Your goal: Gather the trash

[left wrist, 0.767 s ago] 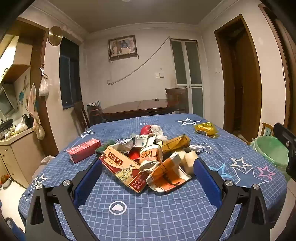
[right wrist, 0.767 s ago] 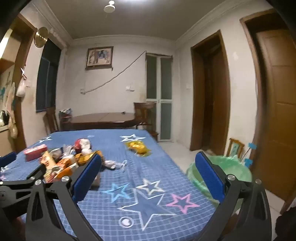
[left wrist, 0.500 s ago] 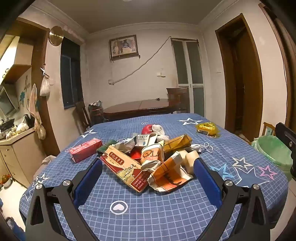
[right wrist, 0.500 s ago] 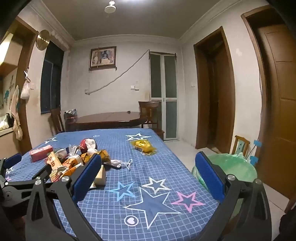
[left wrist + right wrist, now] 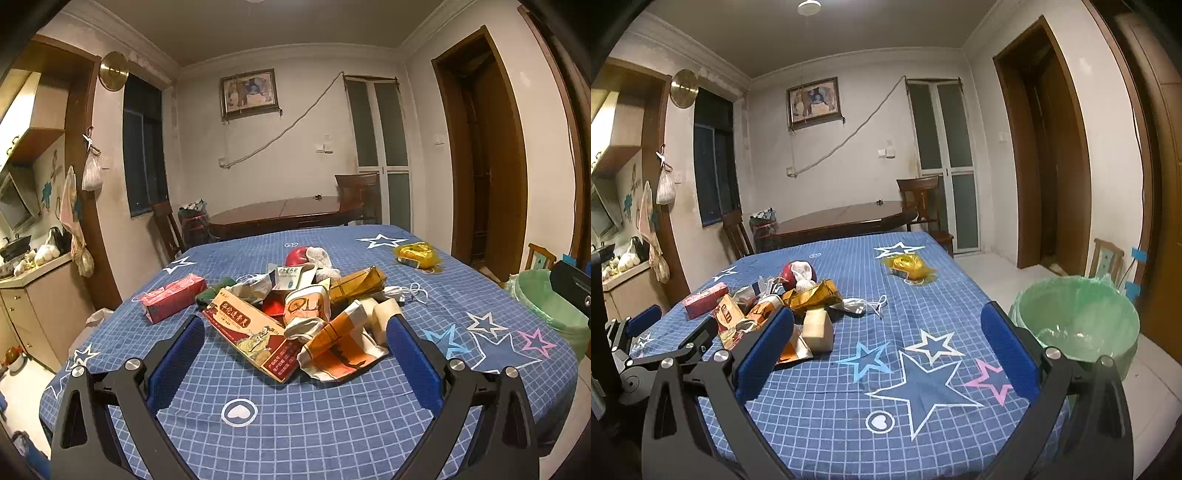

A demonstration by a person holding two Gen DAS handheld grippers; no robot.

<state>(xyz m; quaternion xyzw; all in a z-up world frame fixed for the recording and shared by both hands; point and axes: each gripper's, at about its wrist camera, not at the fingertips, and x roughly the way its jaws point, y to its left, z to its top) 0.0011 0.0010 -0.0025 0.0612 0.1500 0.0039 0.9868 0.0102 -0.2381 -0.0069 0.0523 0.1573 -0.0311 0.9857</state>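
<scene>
Right wrist view has been swung left since a moment ago, so the trash pile (image 5: pixel 783 306) on the blue tablecloth (image 5: pixel 916 369) and the green-lined bin (image 5: pixel 1078 321) are both framed, while right gripper (image 5: pixel 886 343) and left gripper (image 5: pixel 295 350) are spread wide, nothing grasped, collection not begun.

Warm, dim indoor light falls from a ceiling lamp (image 5: pixel 809 6), leaving the window (image 5: pixel 142 147) dark and the tabletop (image 5: pixel 849 406) evenly lit with soft shadows, while both sharp fisheye views bend walls and vignette black at the corners.
</scene>
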